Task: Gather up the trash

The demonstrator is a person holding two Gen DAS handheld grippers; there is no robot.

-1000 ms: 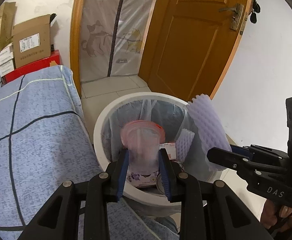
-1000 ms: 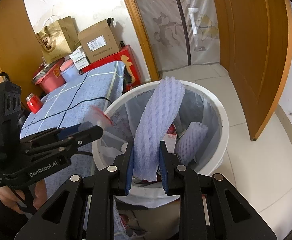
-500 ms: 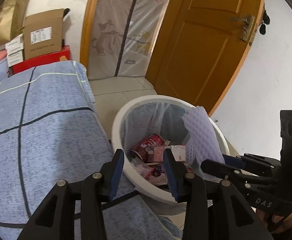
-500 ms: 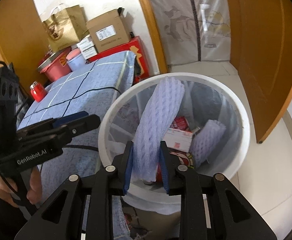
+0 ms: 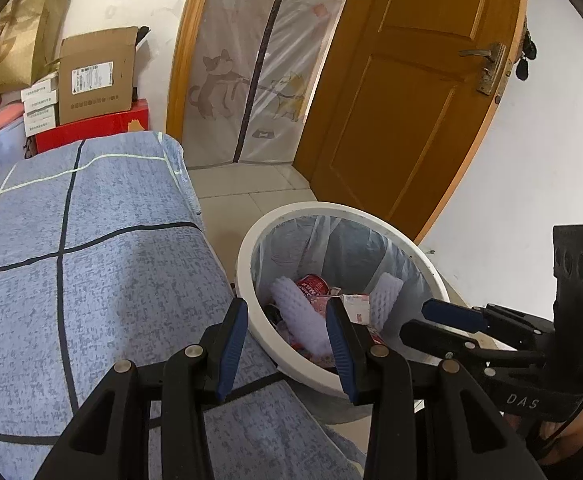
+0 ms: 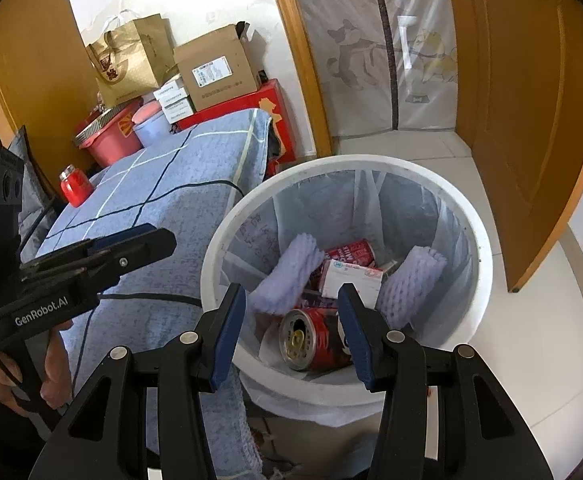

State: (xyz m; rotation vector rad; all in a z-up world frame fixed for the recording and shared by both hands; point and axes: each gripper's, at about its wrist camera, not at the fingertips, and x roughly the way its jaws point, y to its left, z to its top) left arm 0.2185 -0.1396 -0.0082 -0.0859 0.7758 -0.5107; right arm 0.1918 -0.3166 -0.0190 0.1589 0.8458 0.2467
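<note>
Both of my tongs tilt downward at the white round bin (image 6: 467,216) beside the blue checked bed (image 5: 91,280). My right tongs (image 6: 291,320) have just been opening and now stand apart, empty, above the rim; the ribbed purple foam sleeve (image 6: 287,276) lies inside on the thin plastic liner, beside a red can (image 6: 311,338) and a small carton (image 6: 351,276). My left tongs (image 5: 287,342) stand apart too, nothing between them.
</note>
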